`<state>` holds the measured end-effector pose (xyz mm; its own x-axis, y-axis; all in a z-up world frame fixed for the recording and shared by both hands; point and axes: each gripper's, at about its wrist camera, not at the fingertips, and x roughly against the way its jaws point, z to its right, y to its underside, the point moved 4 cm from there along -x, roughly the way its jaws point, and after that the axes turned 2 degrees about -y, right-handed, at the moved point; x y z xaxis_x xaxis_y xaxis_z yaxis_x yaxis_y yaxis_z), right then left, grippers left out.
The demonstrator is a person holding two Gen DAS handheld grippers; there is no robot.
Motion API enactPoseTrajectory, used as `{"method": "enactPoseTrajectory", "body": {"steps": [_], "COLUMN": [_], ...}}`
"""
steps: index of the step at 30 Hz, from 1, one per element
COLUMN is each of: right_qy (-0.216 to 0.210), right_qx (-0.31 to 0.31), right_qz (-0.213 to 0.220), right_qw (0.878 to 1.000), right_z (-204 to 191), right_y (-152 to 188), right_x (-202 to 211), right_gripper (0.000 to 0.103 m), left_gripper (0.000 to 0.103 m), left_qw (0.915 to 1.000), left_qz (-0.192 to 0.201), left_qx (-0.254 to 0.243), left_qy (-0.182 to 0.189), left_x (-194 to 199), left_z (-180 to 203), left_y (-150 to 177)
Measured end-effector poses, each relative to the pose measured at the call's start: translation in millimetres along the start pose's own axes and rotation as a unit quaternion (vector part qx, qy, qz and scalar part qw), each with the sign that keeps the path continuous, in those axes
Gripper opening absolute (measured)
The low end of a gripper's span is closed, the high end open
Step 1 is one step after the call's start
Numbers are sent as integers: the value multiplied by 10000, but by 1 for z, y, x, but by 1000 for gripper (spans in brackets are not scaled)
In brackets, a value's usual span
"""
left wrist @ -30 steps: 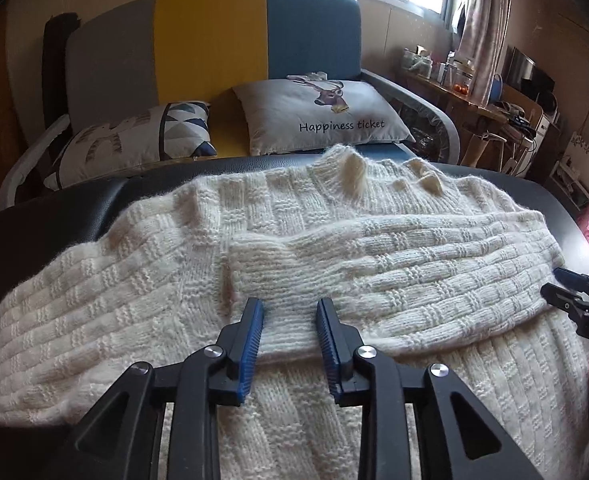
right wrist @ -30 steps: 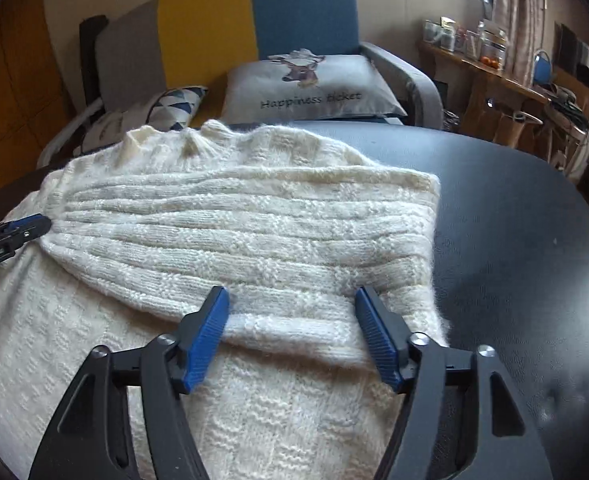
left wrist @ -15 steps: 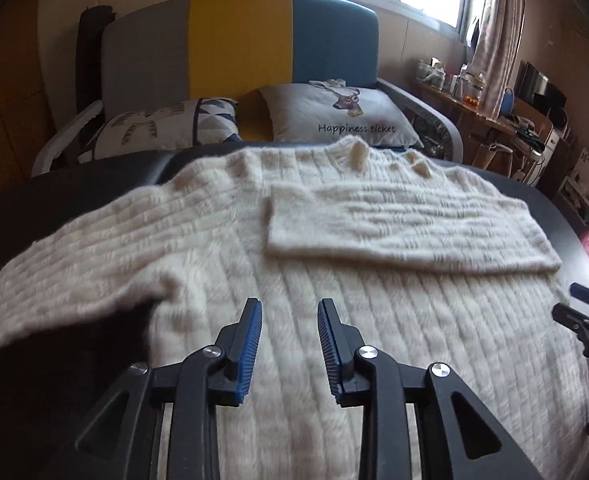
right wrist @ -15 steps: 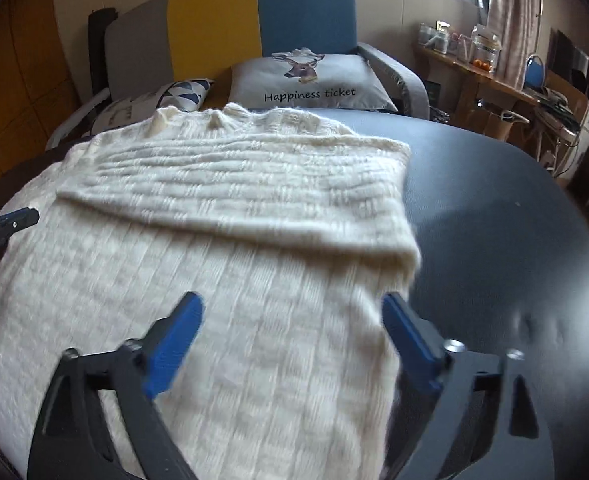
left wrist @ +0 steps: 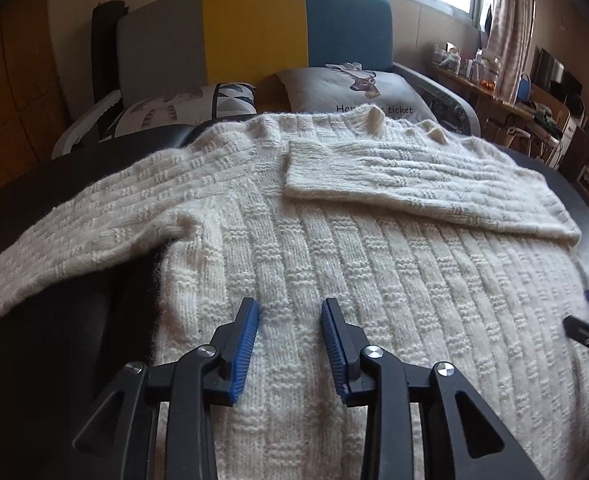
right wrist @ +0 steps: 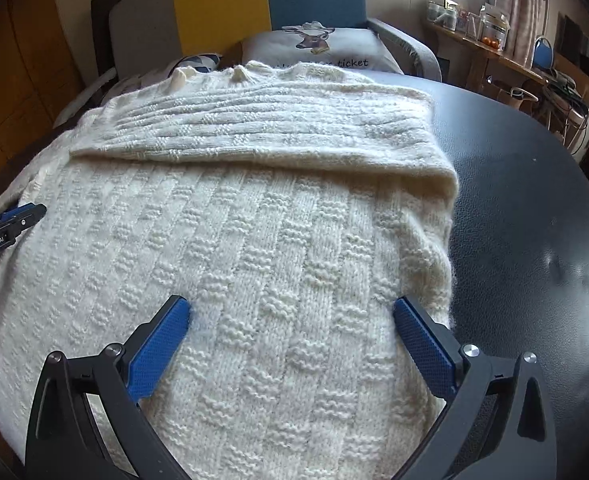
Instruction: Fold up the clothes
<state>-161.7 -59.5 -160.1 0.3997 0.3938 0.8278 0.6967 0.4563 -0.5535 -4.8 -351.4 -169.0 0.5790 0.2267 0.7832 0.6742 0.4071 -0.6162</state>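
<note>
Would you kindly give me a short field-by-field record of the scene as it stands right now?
garment: cream knitted sweater, spread flat on the dark table
right sleeve: folded across the chest
left sleeve: still stretched out to the side over the table edge
left tool: jaws opening over the sweater body, nothing held
right tool: jaws wide open over the sweater's right edge, nothing held
background: sofa with two cushions

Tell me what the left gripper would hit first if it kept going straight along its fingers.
Probably the cream sweater: the left gripper, jaws opening with nothing pinched, points down at its body panel.
</note>
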Motion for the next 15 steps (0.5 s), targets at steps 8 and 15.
{"method": "enactPoseTrajectory", "body": {"steps": [8,15], "right_qy": [17,-24], "right_qx": [236,1124], "right_qz": [168,1], "right_qw": [9996,9937], "right_z": [-24,-73], "right_y": [-1,15], "right_x": [21,11], "right_gripper": [103,103], "left_gripper": [33,33], "left_qw": [9980,9985], "left_qz": [114,97], "left_qx": [72,-318], "left_qy": [623,437], "left_x": [47,48], "left_z": [-14,-12], "left_y": [31,65]}}
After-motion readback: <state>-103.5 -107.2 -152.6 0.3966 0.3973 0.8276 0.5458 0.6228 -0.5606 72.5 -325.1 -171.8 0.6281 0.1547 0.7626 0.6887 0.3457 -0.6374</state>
